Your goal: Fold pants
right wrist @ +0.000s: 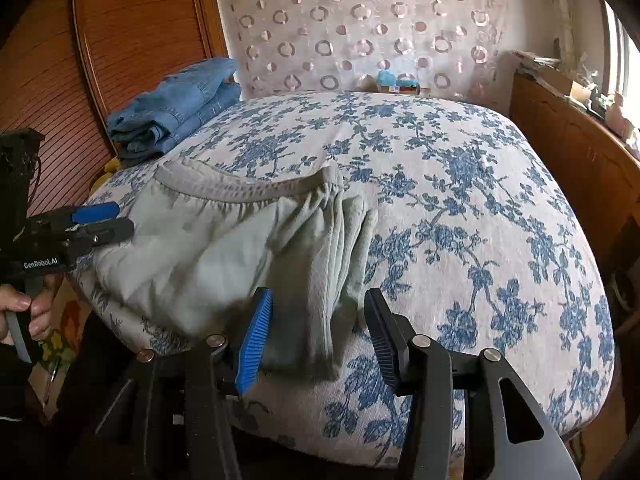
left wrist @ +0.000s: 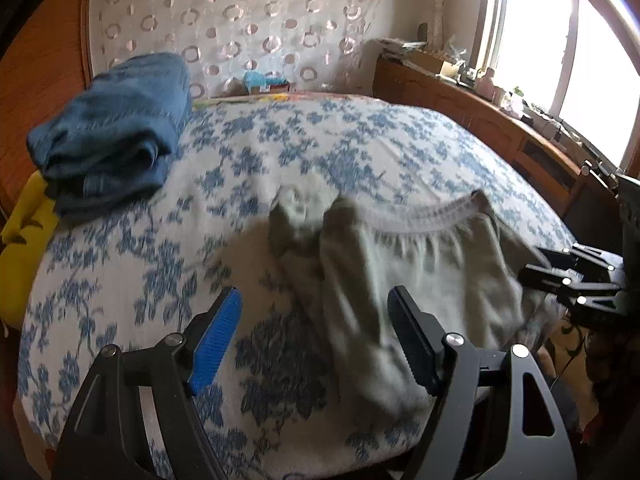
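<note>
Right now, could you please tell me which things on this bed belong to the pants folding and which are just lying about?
Belonging to the job:
- pale grey-green pants with an elastic waistband
- left gripper, open
- right gripper, open

Just lying about:
- folded blue denim jeans
- yellow cloth under them
- small turquoise packet by the curtain

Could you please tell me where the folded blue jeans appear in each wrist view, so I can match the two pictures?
Left wrist: the folded blue jeans lie at upper left, on the bed's far-left corner beside the wooden panel.
Right wrist: the jeans sit upper left of centre, beyond the grey pants' waistband.
Shared landmark: the circle-patterned curtain behind the bed.
</note>
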`<state>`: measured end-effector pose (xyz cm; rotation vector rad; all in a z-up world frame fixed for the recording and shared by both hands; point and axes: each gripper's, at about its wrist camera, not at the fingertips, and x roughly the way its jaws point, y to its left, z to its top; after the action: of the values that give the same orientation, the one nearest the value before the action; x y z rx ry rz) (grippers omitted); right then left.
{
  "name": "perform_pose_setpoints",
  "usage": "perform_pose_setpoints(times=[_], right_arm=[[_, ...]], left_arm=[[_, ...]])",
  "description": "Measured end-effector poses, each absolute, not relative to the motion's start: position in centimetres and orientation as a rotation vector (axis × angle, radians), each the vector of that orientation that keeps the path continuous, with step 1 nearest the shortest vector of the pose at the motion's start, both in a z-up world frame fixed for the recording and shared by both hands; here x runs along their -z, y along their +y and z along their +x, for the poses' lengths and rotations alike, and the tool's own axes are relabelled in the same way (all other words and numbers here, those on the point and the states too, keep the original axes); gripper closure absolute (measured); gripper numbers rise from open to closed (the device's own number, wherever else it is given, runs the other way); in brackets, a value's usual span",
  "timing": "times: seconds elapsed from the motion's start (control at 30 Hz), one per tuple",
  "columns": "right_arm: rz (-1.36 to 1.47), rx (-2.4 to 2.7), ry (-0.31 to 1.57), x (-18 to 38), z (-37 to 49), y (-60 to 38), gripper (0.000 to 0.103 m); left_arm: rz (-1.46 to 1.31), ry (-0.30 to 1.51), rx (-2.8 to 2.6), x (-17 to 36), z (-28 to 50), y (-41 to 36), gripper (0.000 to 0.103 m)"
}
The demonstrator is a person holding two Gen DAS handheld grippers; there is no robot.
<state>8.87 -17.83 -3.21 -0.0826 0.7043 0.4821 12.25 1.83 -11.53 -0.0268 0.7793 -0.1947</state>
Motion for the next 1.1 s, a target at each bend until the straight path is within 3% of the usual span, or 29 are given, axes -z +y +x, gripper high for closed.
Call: perform_pose_setpoints(times=[0.27, 0.43, 0.9, 1.0, 1.1], right_arm=[[-0.084, -0.501, 0.692, 2.6, 10.1, -17.6, 0.053], [-0.069, -0.515, 0.7, 2.3, 11.6, -17.6, 0.053], [-0.094, -0.484, 0.729, 3.1, 14.3, -16.3, 0.053], [-0.101, -0.495, 0.727, 3.1, 14.4, -16.1, 0.054], [-0.112, -0.513, 0.724, 3.3, 14.5, -15.7, 0.062]], left_arm=[[-0.067, 0.774, 0.231, 10.5, 14.4, 1.3, 0.027], [-0.09, 0.801, 0.245, 10.9, 15.5, 1.1, 0.037], [-0.134, 0.861, 0.227, 12.8, 17.2, 1.7, 0.038], [-0.13, 0.858, 0.237, 12.8, 17.3, 1.6, 0.049], [-0.129, 0.857, 0.258, 12.8, 17.6, 1.3, 0.063]])
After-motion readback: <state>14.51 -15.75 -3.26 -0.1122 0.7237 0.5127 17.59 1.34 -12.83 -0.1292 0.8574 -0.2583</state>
